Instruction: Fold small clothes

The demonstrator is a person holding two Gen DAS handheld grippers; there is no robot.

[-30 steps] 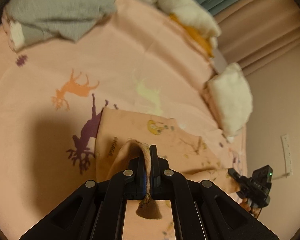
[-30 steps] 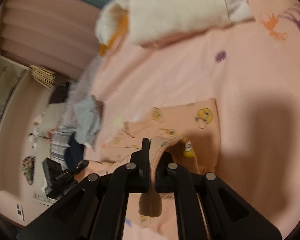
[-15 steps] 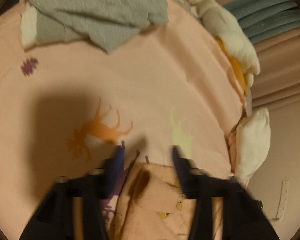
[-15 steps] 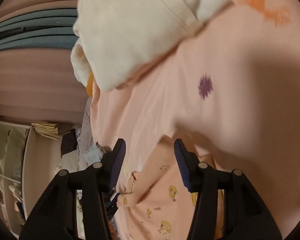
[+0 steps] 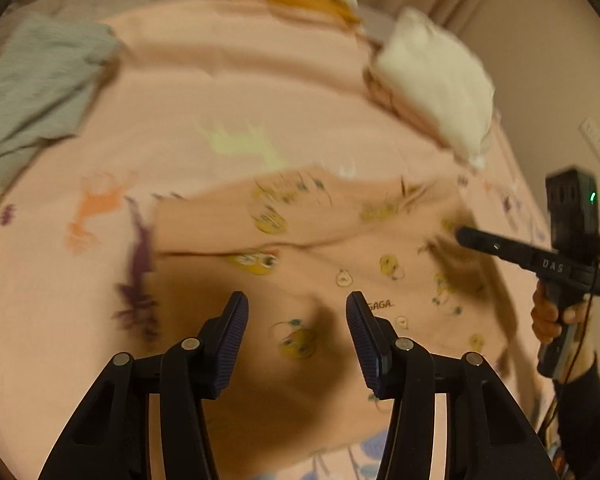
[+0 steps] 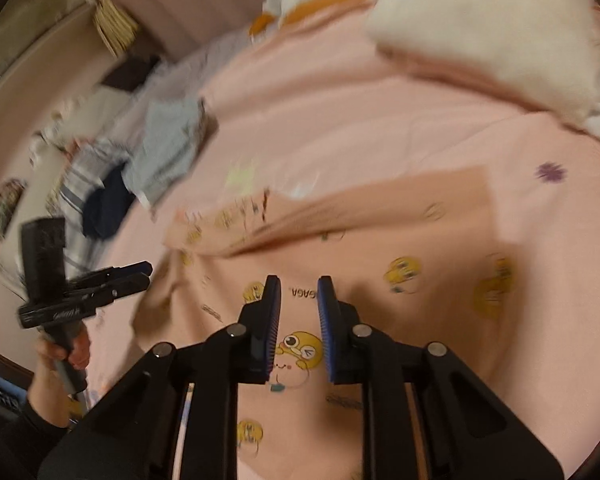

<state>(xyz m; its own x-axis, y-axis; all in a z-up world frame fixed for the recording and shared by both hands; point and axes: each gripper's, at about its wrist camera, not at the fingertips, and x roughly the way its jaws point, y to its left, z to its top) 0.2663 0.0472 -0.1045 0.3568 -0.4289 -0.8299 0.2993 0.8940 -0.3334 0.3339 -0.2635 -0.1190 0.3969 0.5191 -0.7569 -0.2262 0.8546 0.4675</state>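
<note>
A peach garment (image 5: pixel 340 256) printed with yellow cartoon faces lies on the pink bed sheet (image 5: pixel 227 92), its far part folded over. It also shows in the right wrist view (image 6: pixel 380 248). My left gripper (image 5: pixel 297 308) is open and empty above the garment's near left part. My right gripper (image 6: pixel 299 292) is open and empty above the garment's near middle. Each gripper shows in the other's view: the right one (image 5: pixel 466 236) at the garment's right side, the left one (image 6: pixel 143 274) at its left edge.
A grey garment (image 5: pixel 35 84) lies at the far left of the bed. A white folded stack (image 5: pixel 436 76) sits at the far right, seen also in the right wrist view (image 6: pixel 488 28). Mixed clothes (image 6: pixel 155 148) lie past the bed's left side. A wall is on the right.
Both grippers let go of the garment's edge after carrying it forward, opened, and pulled back over the garment. The garment now lies folded over on the sheet.
</note>
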